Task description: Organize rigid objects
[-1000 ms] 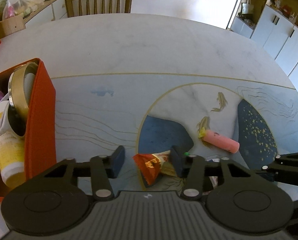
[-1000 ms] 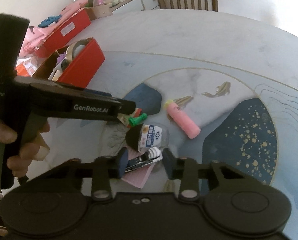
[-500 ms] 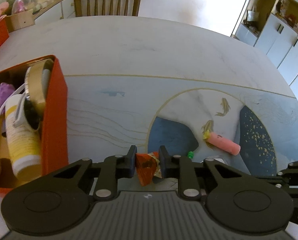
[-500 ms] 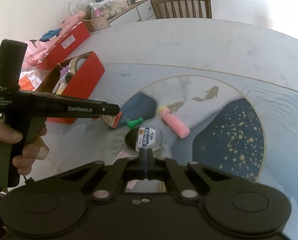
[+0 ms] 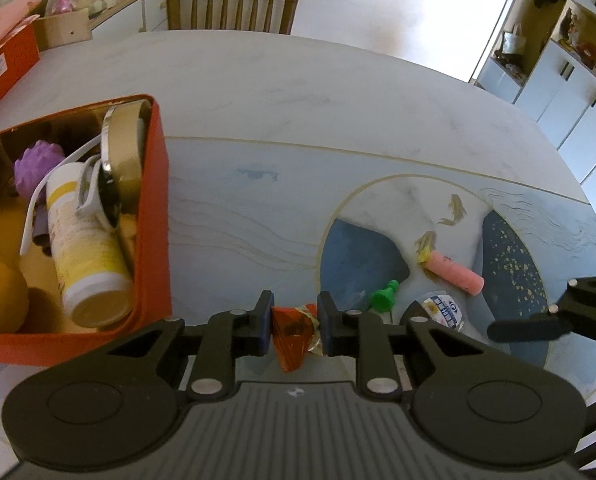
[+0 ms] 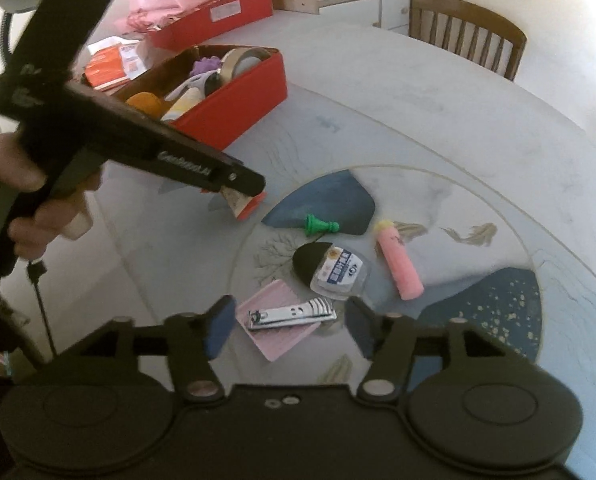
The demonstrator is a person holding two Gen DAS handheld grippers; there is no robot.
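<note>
My left gripper (image 5: 294, 322) is shut on a small red snack packet (image 5: 292, 332) and holds it off the table, just right of the open red box (image 5: 154, 208). In the right wrist view the packet (image 6: 244, 202) hangs from that gripper's tip. My right gripper (image 6: 288, 326) hovers over a silver nail clipper (image 6: 292, 314) on a pink card (image 6: 276, 330); its jaws are opening and the pads touch nothing. A green pawn (image 6: 320, 225), a black-capped clear case (image 6: 332, 272) and a pink tube (image 6: 400, 266) lie on the table.
The red box holds a yellow bottle (image 5: 84, 240), a tape roll (image 5: 124, 156), a purple ball (image 5: 38, 164) and an orange ball (image 5: 0, 292). A second red box (image 6: 214, 14) and clutter sit far left. A wooden chair (image 5: 232, 2) stands behind the table.
The left gripper closed on the red packet and lifted it toward the red box. The right gripper shut, then opened wide and rolled above the nail clipper.
</note>
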